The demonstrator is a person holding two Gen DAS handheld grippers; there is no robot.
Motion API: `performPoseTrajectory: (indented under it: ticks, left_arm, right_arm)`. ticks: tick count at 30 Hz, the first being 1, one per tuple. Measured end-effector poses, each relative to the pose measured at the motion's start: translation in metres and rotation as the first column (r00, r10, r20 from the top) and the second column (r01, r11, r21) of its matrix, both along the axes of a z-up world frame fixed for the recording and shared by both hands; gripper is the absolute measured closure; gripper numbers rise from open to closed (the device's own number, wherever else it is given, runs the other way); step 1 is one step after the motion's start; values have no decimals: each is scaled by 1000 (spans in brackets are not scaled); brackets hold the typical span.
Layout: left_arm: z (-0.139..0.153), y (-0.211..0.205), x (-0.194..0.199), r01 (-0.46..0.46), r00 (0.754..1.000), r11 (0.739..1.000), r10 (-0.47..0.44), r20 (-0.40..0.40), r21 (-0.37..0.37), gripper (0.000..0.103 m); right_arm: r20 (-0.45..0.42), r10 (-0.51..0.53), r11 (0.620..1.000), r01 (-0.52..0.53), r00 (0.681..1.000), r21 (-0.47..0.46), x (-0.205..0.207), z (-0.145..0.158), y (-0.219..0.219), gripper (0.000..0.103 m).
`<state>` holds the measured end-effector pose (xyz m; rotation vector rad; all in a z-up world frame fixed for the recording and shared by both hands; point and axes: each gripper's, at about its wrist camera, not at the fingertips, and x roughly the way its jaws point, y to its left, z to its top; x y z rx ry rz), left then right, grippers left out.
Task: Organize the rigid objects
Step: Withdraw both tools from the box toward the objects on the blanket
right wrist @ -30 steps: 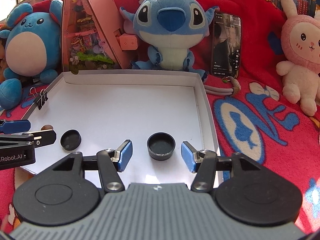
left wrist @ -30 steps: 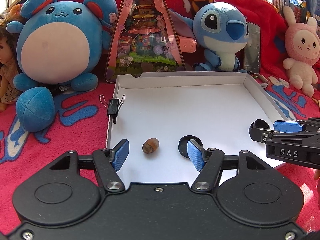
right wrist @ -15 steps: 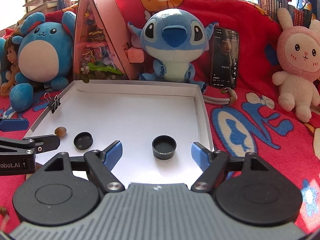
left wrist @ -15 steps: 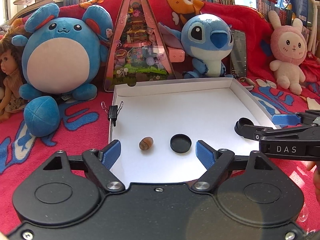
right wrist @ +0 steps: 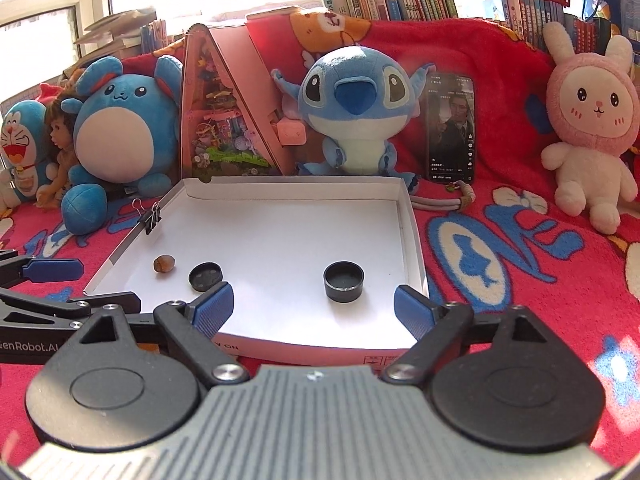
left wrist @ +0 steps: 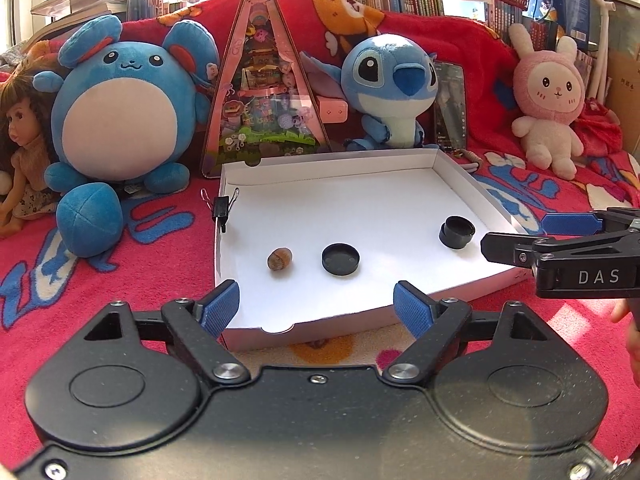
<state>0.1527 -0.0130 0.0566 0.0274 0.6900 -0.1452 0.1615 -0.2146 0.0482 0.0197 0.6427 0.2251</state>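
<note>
A shallow white box (left wrist: 332,160) (right wrist: 296,189) lies on the red blanket. Inside it rest a brown acorn (left wrist: 280,259) (right wrist: 164,263), a flat black lid (left wrist: 340,259) (right wrist: 205,276) and a small black pot (left wrist: 457,232) (right wrist: 344,281), all apart from each other. My left gripper (left wrist: 316,312) (right wrist: 108,286) hovers open at the box's near left edge, with nothing between its blue pads. My right gripper (right wrist: 314,312) (left wrist: 514,232) is over the near right edge; its jaws are opening and hold nothing.
A black binder clip (left wrist: 222,210) (right wrist: 152,218) grips the box's left wall. Behind the box stand a round blue plush (left wrist: 116,120), a pink triangular display case (left wrist: 264,92), a blue alien plush (right wrist: 356,108), a phone (right wrist: 450,128) and a pink rabbit plush (right wrist: 588,132). A doll (left wrist: 20,140) sits far left.
Both grippers have drawn back and up from the box and spread their jaws wider. The acorn, once between the left pads, and the pot, once between the right pads, now lie free ahead.
</note>
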Motion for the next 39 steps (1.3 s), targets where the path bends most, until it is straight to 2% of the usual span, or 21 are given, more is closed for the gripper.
performPoseTrajectory:
  ticks: [9,20,39]
  left_arm:
    - [6,-2,-33,44,999,999,-44,25,-31,19]
    - [8,-3,-68,79,996,996,-77,47,-42,17]
    - [-6,2,-112,58,997,998,-56,59,-35,16]
  right_arm:
    - [46,35,999,-36,998,16,-31,6,-1,2]
    - [99,68,997,-70,993,15,-70,12,-2,0]
    - [128,71,997,-67,989,-34,-117,-1,-6,0]
